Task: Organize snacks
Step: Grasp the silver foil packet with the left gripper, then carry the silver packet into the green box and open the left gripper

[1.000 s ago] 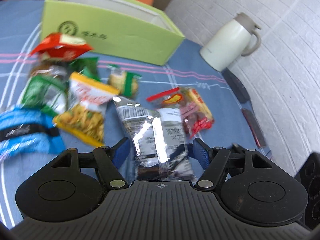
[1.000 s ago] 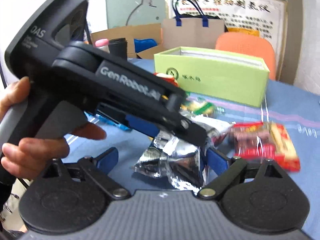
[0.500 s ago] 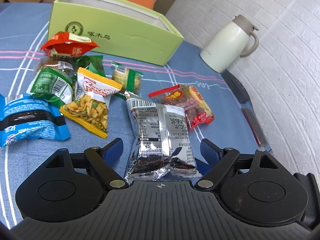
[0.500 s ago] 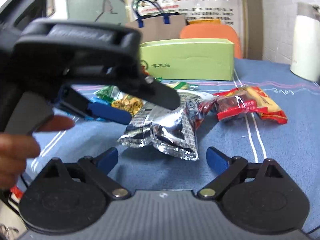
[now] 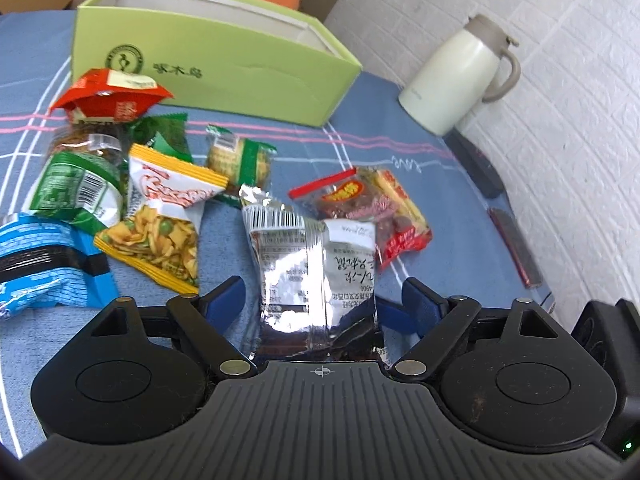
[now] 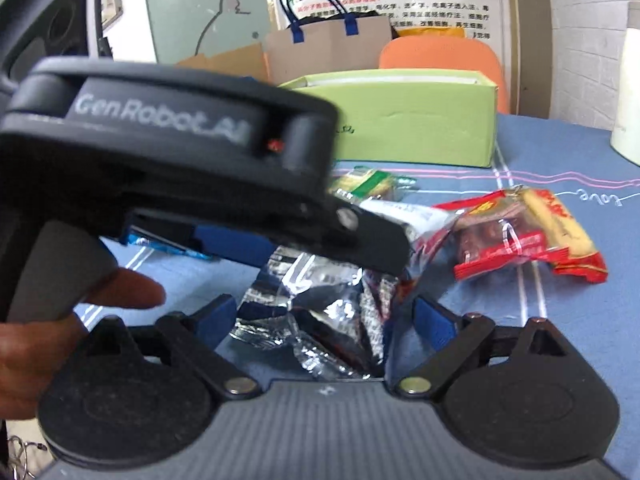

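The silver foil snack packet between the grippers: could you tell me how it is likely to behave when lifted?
The silver foil packet will probably flop and bend, since its wrapper is already creased. Its glossy film may slip between the open left gripper fingers. It looks light, a small puffy pouch, so it should lift easily.

Right claw now in around the silver packet, left claw nearer it too
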Tool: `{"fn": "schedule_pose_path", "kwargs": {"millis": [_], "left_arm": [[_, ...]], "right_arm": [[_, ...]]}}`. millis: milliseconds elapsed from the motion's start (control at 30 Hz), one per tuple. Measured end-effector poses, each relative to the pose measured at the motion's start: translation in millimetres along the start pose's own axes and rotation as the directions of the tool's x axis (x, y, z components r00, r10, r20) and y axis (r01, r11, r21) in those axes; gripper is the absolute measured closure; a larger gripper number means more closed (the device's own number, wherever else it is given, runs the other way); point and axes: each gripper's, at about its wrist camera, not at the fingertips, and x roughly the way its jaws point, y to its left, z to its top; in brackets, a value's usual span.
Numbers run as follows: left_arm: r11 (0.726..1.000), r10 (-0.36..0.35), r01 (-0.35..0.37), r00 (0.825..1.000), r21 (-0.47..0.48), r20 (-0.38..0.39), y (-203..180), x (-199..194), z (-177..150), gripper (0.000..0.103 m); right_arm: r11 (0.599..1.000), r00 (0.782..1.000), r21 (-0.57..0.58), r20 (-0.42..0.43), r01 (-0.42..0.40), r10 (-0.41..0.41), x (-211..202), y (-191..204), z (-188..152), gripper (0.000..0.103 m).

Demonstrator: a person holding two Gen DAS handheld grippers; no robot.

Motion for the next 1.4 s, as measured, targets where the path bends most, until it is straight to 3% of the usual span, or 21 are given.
{"fn": "schedule_pose_path", "kwargs": {"millis": [133, 500, 567, 700, 867, 1033, 1167, 1300, 1400], "left_arm": [[1.000, 0.020, -0.020, 0.999, 0.004, -0.031, 2.9, 11.7, -1.5, 0.039], [0.999, 0.001, -0.002, 1.000, -0.033, -0.020, 7.6, 11.6, 0.8, 0.040], [1.000, 0.003, -0.003, 1.000, -0.020, -0.026, 7.5, 13.7, 2.7, 0.043], [1.000, -0.016, 0.016, 1.000, -0.019, -0.018, 6.8, 10.9, 2.5, 0.065], [0.998, -0.066, 0.066, 0.996, -0.003, 0.052, -5.4, -17.4, 13.5, 0.066], [0.998, -0.066, 0.063, 0.989, 0.027, 0.132, -11.3, -35.5, 67.0, 0.065], [0.998, -0.019, 0.006, 0.980, 0.066, 0.198, -11.3, -38.5, 128.4, 0.064], [0.995, 0.051, -0.069, 0.971, 0.070, 0.234, -0.4, -27.6, 188.2, 0.064], [0.991, 0.106, -0.121, 0.969, 0.053, 0.223, 15.4, -8.9, 222.3, 0.064]], "right_arm": [[0.999, 1.000, -0.049, -0.002, 0.014, -0.014, 4.6, 4.8, -0.9, 0.010], [0.997, 1.000, -0.081, -0.006, 0.004, -0.005, 9.6, -2.9, 6.3, 0.010], [0.998, 1.000, -0.069, -0.003, 0.005, -0.006, 11.5, -2.7, 6.6, 0.010], [0.997, 1.000, -0.072, 0.012, 0.022, -0.021, -0.7, 0.2, 4.1, 0.013], [0.990, 0.996, -0.133, 0.081, 0.052, -0.041, -23.9, 11.5, 27.0, 0.014], [0.975, 0.988, -0.212, 0.150, 0.064, -0.032, -13.1, 11.5, 85.5, 0.012], [0.966, 0.984, -0.252, 0.176, 0.051, -0.006, 18.9, 2.5, 144.6, 0.010], [0.967, 0.988, -0.255, 0.150, -0.002, 0.041, 64.0, -9.8, 197.9, 0.009], [0.961, 0.992, -0.275, 0.114, -0.024, 0.057, 96.0, -16.1, 218.4, 0.009]]}}
